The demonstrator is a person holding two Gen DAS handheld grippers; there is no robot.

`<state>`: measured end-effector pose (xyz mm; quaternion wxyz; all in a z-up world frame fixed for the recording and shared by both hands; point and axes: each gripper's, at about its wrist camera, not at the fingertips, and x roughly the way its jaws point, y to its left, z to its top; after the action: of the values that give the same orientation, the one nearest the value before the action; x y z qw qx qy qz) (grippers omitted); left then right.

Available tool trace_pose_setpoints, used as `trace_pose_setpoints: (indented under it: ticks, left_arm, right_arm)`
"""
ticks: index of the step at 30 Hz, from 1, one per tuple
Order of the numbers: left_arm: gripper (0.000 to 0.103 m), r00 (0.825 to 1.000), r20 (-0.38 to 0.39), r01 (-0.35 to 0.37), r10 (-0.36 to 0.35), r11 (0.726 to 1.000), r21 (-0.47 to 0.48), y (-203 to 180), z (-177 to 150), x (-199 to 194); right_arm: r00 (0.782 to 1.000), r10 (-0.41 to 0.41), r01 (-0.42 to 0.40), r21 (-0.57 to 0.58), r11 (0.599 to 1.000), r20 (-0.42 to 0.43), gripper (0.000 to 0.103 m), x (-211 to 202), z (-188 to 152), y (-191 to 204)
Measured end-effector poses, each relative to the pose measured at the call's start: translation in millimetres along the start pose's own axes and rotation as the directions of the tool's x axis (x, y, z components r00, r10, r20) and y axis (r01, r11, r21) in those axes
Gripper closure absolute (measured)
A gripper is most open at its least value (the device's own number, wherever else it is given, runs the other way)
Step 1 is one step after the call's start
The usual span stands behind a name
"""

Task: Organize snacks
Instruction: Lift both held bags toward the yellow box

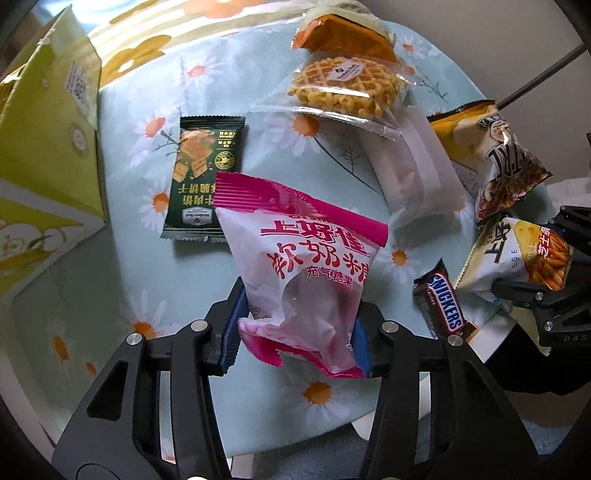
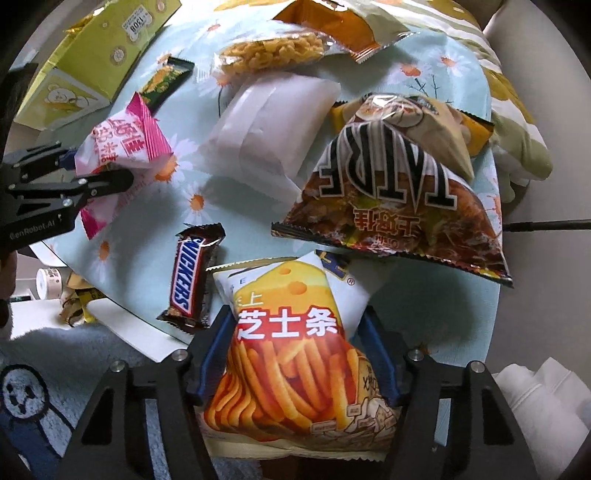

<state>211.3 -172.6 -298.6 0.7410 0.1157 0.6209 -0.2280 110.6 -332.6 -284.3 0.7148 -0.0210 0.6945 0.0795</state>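
Observation:
My left gripper (image 1: 297, 328) is shut on a pink and white candy bag (image 1: 303, 258) and holds it above the flowered tablecloth (image 1: 122, 266); the bag also shows in the right wrist view (image 2: 122, 144). My right gripper (image 2: 295, 350) is shut on a cheese stick bag (image 2: 291, 354), which also shows in the left wrist view (image 1: 517, 254). A Snickers bar (image 2: 188, 273) lies just left of it. A dark green cracker pack (image 1: 203, 177), a waffle pack (image 1: 343, 86), a white pouch (image 1: 413, 173) and a brown chip bag (image 2: 399, 192) lie on the cloth.
A yellow-green cardboard box (image 1: 44, 147) stands open at the left edge of the table. An orange packet (image 1: 343, 35) lies at the far side. The table edge (image 2: 140, 328) runs near the Snickers bar, with a blue rug (image 2: 55, 369) below.

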Motion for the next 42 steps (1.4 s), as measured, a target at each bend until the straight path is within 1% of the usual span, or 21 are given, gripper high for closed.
trace_pose_setpoints:
  ticks: [3,6,10,16,20,24,28,31,34,36,42]
  left_arm:
    - [0.058,1.0,0.019,0.0,0.0,1.0,-0.015,-0.9,-6.9,-11.0]
    - [0.058,0.999,0.038,-0.001,0.002,1.0,-0.028,-1.3,-12.3,-22.0]
    - [0.058,0.997,0.073,-0.001,0.004,0.999,-0.048,-0.8,-20.1,-41.5]
    - [0.058,0.989,0.144,-0.017,0.03,0.996,-0.09,3.1,-34.6,-78.5]
    - [0.058,0.982,0.183,-0.021,0.043,0.993,-0.119,10.2,-39.7,-100.8]
    - [0.058,0.97,0.238,-0.026,0.06,0.989,-0.142,24.3,-43.0,-127.5]
    - [0.058,0.953,0.295,-0.024,0.072,0.986,-0.165,51.3,-38.2,-156.1]
    - [0.058,0.937,0.34,-0.009,0.072,0.983,-0.185,81.5,-33.4,-177.7]
    - [0.058,0.925,0.367,-0.02,0.094,0.98,-0.2,115.6,-26.3,-195.8]
    - [0.058,0.918,0.38,-0.033,0.113,0.977,-0.211,142.1,-21.6,-206.1]
    - [0.058,0.9,0.402,-0.063,0.166,0.965,-0.256,221.9,-16.4,-227.9]
  right_arm:
    - [0.999,0.015,-0.016,0.022,1.0,0.03,0.041,-9.5,-0.9,-7.4]
    - [0.998,0.039,-0.042,0.046,0.998,0.057,0.041,-25.2,0.3,-7.5]
    - [0.993,0.058,-0.063,0.046,0.997,0.099,0.041,-37.9,-2.6,-3.6]
    - [0.982,0.098,-0.099,-0.001,0.995,0.164,0.041,-61.0,-6.3,18.0]
    - [0.966,0.144,-0.141,-0.029,0.99,0.215,0.041,-72.3,-3.7,36.9]
    - [0.956,0.148,-0.138,-0.057,0.989,0.252,0.041,-85.1,3.8,54.5]
    - [0.946,0.141,-0.121,-0.085,0.989,0.293,0.041,-100.4,25.5,76.3]
    - [0.932,0.135,-0.108,-0.098,0.989,0.335,0.041,-115.4,46.8,91.8]
    - [0.916,0.137,-0.104,-0.108,0.989,0.378,0.041,-130.2,72.9,114.5]
    - [0.896,0.159,-0.121,-0.117,0.986,0.415,0.041,-139.6,93.6,133.6]
    - [0.861,0.191,-0.129,-0.16,0.979,0.472,0.041,-158.6,154.9,194.5]
